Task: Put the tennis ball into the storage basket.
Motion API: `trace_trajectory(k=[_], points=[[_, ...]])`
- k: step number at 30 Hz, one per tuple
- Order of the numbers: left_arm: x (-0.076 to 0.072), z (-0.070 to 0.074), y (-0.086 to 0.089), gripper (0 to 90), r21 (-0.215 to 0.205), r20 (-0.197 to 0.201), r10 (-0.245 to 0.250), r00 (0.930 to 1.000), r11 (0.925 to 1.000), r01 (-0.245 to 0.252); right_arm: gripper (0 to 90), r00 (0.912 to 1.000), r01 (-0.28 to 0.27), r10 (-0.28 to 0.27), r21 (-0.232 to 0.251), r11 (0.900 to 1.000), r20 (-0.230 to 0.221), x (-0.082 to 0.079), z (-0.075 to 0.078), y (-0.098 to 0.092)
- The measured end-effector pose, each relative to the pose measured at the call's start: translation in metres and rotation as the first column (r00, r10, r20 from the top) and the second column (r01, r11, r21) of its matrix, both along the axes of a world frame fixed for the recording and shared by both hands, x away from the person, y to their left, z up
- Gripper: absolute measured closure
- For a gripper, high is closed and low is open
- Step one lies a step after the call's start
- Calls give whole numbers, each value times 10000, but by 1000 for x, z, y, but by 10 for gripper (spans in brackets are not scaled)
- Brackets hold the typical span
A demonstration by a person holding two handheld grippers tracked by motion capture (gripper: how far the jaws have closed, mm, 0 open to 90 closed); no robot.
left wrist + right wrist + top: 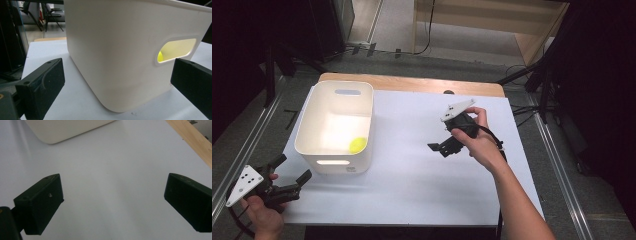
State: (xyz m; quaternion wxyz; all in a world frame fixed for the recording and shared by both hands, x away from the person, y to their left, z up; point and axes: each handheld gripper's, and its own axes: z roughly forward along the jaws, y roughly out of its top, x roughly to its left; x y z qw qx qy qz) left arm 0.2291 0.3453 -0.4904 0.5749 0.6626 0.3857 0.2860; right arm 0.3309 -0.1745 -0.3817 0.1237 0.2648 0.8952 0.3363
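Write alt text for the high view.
A white bin holding a yellow ball stands at the left of a white table. The left claw hovers open near the bin's front corner; the right claw is held over the bare middle.

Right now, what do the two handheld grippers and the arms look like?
Both the left gripper and right gripper are black, with two blocky jaws, a grey three-cornered plate dotted with holes on top, and a black cable trailing off. Forearms bare, no sleeves in view.
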Motion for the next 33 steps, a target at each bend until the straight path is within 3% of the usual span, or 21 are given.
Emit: trace_trajectory(k=[7,15,30,33], points=[[0,0,0,0,9,-8,24,10000,10000,-24,14,9985,500,-512,661,9966,175,-9,-12,-26],[0,0,0,0,21,-14,38,10000,10000,-38,14,9930,1002,-1080,1439,9845,474,-23,-30,-55],[0,0,-1,0,121,-42,115,9999,9999,-114,14,9727,1874,-2177,2814,9411,803,-60,-63,-108],[0,0,-1,0,136,-48,133,9999,9998,-132,14,9667,2104,-2443,3067,9282,762,-67,-71,-118]])
